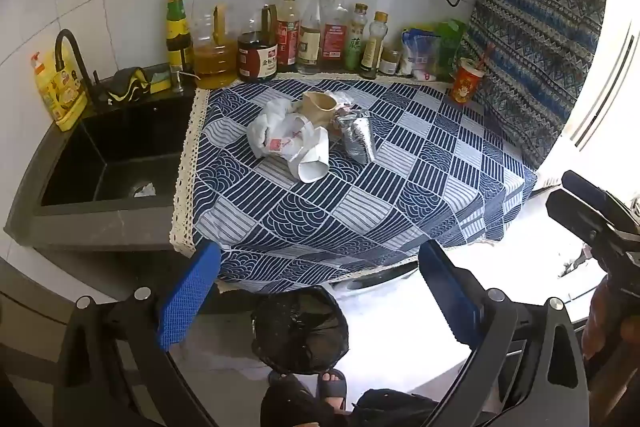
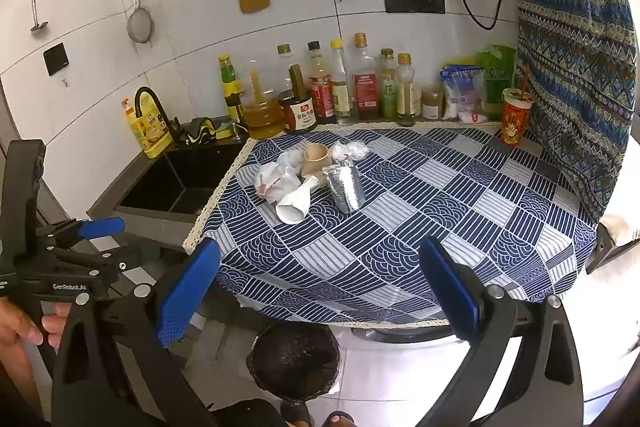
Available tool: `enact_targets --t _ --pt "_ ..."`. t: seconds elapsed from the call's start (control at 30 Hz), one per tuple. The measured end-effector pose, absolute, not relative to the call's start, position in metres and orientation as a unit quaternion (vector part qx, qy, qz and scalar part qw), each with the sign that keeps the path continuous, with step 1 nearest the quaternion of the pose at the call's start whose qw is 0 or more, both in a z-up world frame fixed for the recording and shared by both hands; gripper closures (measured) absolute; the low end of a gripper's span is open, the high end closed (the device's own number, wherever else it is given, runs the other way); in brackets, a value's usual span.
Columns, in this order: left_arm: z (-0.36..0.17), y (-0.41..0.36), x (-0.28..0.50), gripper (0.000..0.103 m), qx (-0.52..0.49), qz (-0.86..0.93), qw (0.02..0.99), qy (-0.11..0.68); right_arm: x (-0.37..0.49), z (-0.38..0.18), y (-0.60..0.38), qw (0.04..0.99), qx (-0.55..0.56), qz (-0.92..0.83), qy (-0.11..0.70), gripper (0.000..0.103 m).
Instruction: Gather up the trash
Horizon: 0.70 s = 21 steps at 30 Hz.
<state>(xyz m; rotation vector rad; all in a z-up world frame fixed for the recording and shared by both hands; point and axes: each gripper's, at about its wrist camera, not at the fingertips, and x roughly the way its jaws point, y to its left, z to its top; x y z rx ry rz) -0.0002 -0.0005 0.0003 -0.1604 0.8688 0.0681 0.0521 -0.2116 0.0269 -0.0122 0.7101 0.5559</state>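
A heap of trash lies on the blue patterned tablecloth: a crumpled white plastic bag, a white paper cup on its side, a tan cup, a silver foil pouch and a crumpled wrapper. On the floor below the table's front edge stands a black-lined trash bin. My left gripper and right gripper both hover open and empty before that edge, well short of the heap.
A black sink adjoins the table on the left. Several sauce bottles line the back wall, with a red cup at the back right. Patterned cloth covers the right side. A person's slippered feet stand by the bin.
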Motion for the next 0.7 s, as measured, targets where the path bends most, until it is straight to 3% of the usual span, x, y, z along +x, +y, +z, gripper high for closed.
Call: enact_targets --t 0.7 --pt "0.016 -0.018 -0.02 0.007 -0.083 0.034 0.908 0.41 0.035 0.023 -0.222 0.899 -0.009 0.271 0.344 0.004"
